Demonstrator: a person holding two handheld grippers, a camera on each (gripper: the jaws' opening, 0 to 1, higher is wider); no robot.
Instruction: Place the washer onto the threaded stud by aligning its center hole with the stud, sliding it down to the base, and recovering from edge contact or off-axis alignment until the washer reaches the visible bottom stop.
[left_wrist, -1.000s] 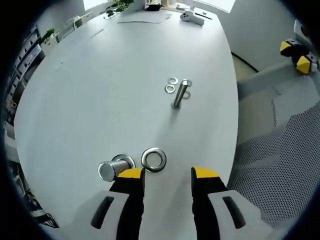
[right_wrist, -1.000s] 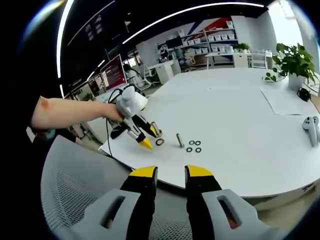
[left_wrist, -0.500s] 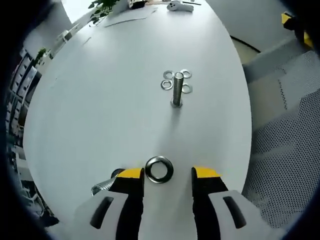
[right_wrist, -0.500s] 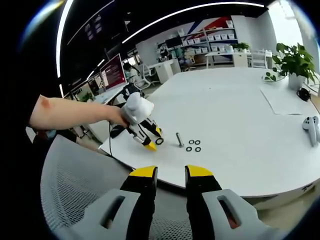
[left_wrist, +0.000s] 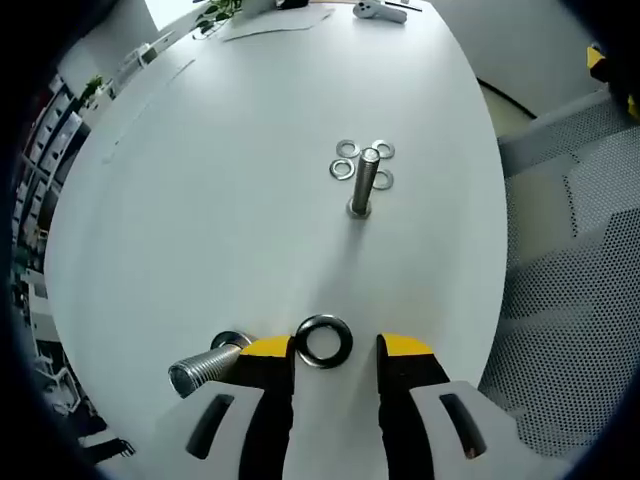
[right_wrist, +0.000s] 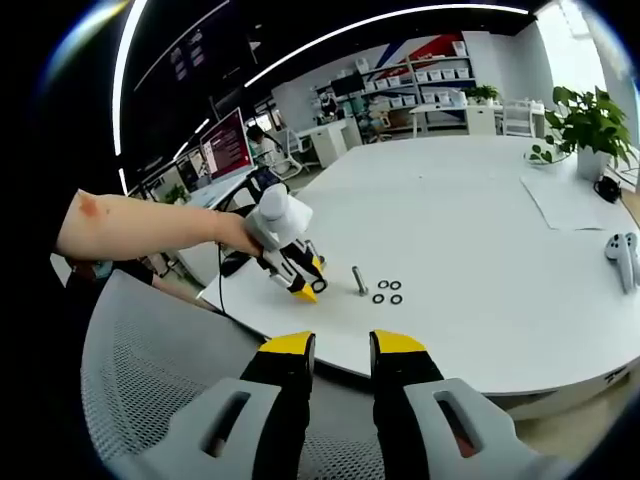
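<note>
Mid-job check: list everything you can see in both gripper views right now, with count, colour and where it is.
large washer: 1, silver, on the table between the left gripper's jaws
upright stud: 1, silver, mid-table
small washers: 4, silver, clustered around the upright stud
lying bolt: 1, silver, beside the left gripper
table: 1, white, oval
mesh chair: 1, grey, at the table edge
plant: 1, green, far table end
controller: 1, white, table's right edge
paper: 1, white, near the plant
left gripper: 1, yellow-tipped, jaws open around the large washer
right gripper: 1, yellow-tipped, open, over the chair
forearm: 1, holding the left gripper
</note>
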